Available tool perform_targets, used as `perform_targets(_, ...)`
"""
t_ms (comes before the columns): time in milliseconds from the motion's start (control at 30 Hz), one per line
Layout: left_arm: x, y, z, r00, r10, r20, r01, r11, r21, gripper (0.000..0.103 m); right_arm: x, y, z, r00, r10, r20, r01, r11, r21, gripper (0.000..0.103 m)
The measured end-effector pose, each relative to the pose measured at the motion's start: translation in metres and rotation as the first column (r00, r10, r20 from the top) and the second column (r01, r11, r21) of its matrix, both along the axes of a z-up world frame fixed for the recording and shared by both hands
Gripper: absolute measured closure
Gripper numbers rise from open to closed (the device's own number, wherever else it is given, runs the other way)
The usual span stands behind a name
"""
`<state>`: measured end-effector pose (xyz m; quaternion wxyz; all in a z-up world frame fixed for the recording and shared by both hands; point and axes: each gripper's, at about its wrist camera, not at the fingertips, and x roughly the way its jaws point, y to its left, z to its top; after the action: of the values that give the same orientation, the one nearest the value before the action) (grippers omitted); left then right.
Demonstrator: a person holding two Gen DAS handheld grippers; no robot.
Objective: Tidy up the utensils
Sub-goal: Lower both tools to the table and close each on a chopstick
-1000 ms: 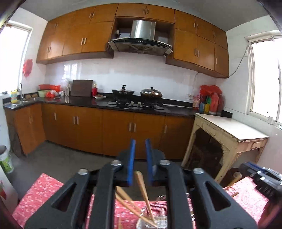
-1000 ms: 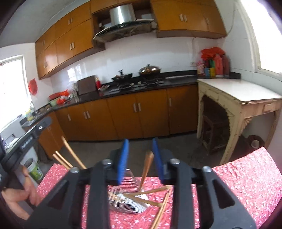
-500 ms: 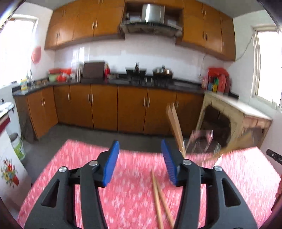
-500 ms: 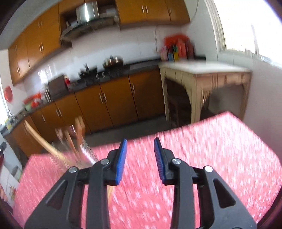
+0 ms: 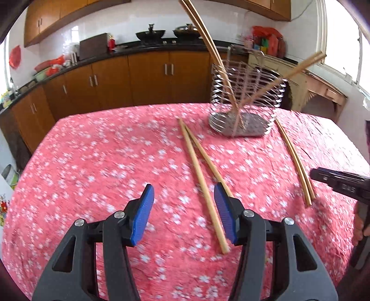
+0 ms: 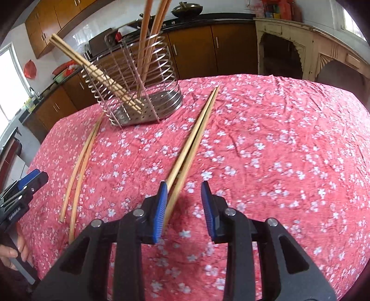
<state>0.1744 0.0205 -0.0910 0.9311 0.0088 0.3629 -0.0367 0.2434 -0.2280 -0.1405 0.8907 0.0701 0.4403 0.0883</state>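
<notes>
This is a home kitchen. Brown wooden base cabinets run along the far wall under a dark worktop, with matching wall cupboards above and white tiling between them. Two dark lidded pots sit on the hob at the middle of the far wall. Bottles and red bags crowd the far right corner beside a worn cream side table. Daylight enters through a window at the left. A pink flowered cloth covers the near counter.
</notes>
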Motion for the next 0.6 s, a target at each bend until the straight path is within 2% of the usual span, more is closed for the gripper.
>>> perform_targets(167, 0.000, -0.008, -0.011, 1.000, -0.010, -0.026, 0.010, 1.000, -0.014, 0.049, 0.006, 0.009, -0.003, 1.000, -0.012, 0.010, 0.012, 0.998, -0.068, 0.078)
perform_targets(333, 0.003, -0.013, -0.019, 0.999, -0.007, -0.053, 0.007, 1.000, -0.012, 0.049, 0.010, 0.010, -0.004, 1.000, -0.005, 0.006, 0.005, 0.997, -0.073, 0.078)
perform_targets(400, 0.005, -0.014, -0.021, 0.998, -0.006, -0.062, 0.005, 1.000, -0.010, 0.049, 0.012, 0.014, -0.005, 1.000, -0.001, 0.014, 0.002, 0.995, -0.103, 0.078)
perform_targets(500, 0.008, -0.015, -0.023, 0.997, -0.004, -0.083, 0.003, 1.000, -0.012, 0.049, 0.013, 0.016, -0.006, 1.000, -0.014, 0.022, 0.017, 0.988, -0.152, 0.091)
perform_targets(600, 0.009, -0.015, -0.024, 0.996, 0.001, -0.090, -0.002, 1.000, -0.008, 0.050, 0.017, 0.007, -0.006, 0.999, -0.042, 0.016, 0.044, 0.988, -0.150, 0.093)
